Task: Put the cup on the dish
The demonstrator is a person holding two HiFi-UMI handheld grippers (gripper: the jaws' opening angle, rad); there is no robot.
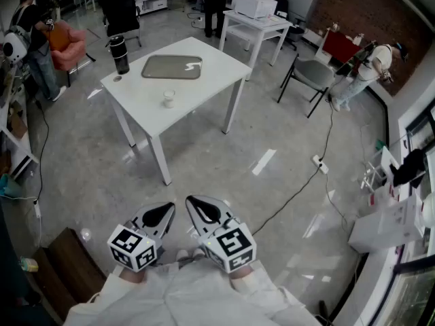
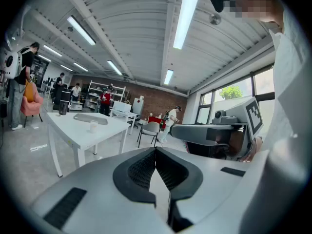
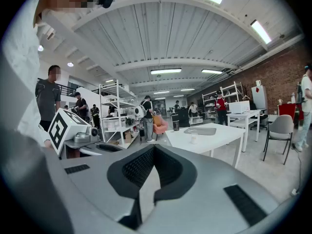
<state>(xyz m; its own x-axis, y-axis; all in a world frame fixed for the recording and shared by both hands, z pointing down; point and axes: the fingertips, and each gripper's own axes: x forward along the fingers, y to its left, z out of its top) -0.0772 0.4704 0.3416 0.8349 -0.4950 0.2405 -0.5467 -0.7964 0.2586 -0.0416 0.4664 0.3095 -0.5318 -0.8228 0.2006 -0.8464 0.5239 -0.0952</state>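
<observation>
A small white cup [image 1: 168,98] stands on the white table [image 1: 204,73], near its front edge. Behind it lies a flat grey dish [image 1: 172,67]. The cup [image 2: 93,126] and dish [image 2: 90,118] show far off in the left gripper view, and the cup [image 3: 194,138] and dish [image 3: 200,130] likewise in the right gripper view. Both grippers are held close to the person's chest, well short of the table. My left gripper [image 1: 166,208] is shut with nothing in it. My right gripper [image 1: 192,202] is shut and empty too.
A dark bottle [image 1: 119,54] stands at the table's far left corner. A second white table [image 1: 258,20] with a white box is behind, a grey chair [image 1: 311,77] to the right. A cable [image 1: 319,161] runs over the floor. People stand around the room.
</observation>
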